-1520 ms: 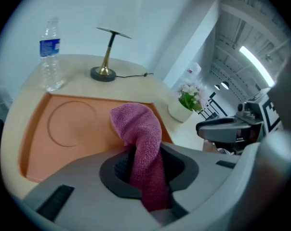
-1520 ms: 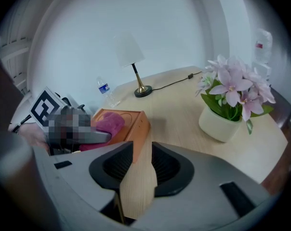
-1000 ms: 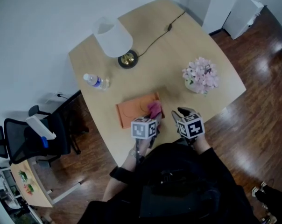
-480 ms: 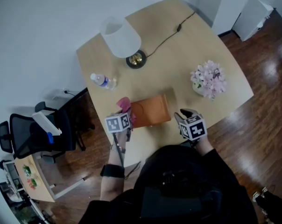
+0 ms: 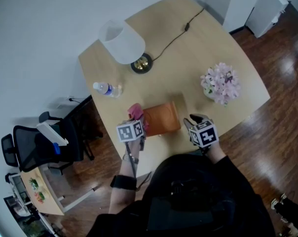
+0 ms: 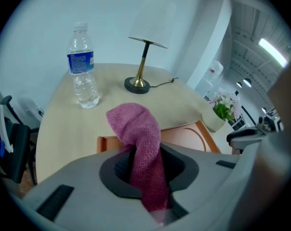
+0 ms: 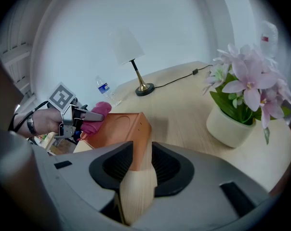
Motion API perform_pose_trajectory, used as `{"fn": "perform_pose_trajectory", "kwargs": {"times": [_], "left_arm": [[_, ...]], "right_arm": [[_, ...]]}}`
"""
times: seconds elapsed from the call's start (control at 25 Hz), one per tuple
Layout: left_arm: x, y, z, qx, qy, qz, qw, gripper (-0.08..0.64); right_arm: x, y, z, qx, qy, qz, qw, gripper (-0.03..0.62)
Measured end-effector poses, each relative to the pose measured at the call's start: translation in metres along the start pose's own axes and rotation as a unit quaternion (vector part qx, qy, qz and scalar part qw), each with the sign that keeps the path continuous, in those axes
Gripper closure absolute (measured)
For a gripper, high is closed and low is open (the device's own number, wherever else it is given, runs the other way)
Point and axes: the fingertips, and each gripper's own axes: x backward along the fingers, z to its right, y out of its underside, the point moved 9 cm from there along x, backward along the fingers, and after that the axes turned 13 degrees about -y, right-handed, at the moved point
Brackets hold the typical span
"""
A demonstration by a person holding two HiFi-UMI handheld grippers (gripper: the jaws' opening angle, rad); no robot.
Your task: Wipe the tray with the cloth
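Now, on the tabletop, a water bottle stands at ten o'clock from the left claw. That claw is clenched on the pink cloth, which sits at the nine o'clock edge of the orange tray. The right claw grasps the tray's three o'clock rim, and pink flowers stand at two o'clock from the tray.

table: light wood, rounded corners;
lamp: white shade, brass base, 10 o'clock on table;
cable: black, runs toward 1 o'clock;
bottle: clear, upright, 9 o'clock;
flowers: pink, white pot, 3 o'clock;
chair: black, 8 o'clock, off table
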Motion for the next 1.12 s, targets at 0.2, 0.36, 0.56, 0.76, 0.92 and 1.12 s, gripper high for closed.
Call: {"fn": "perform_pose_trajectory", "kwargs": {"times": [0.2, 0.36, 0.56, 0.76, 0.92, 1.12], "left_arm": [[-0.004, -0.006, 0.034, 0.005, -0.001, 0.006, 1.0, 0.471], [-0.003, -0.005, 0.035, 0.018, -0.007, 0.01, 0.9998, 0.471], [-0.001, -0.002, 0.042, 0.018, -0.028, 0.023, 0.9992, 0.471], [-0.001, -0.003, 0.068, -0.007, 0.019, 0.025, 0.9995, 0.471], [-0.01, -0.005, 0.122, -0.038, 0.07, 0.018, 0.9966, 0.471], [-0.01, -0.003, 0.129, -0.018, 0.094, 0.021, 0.9952, 0.471]], "right_arm": [[0.0, 0.001, 0.002, -0.005, -0.002, 0.005, 1.0, 0.459], [0.003, 0.005, 0.006, -0.016, -0.001, 0.008, 1.0, 0.459], [0.004, 0.011, 0.008, -0.023, 0.001, 0.008, 1.0, 0.459], [0.007, 0.014, 0.006, -0.025, 0.0, 0.008, 1.0, 0.459], [0.009, 0.013, 0.003, -0.016, 0.004, 0.009, 1.0, 0.459], [0.014, 0.014, 0.002, -0.015, 0.01, 0.011, 1.0, 0.459]]}}
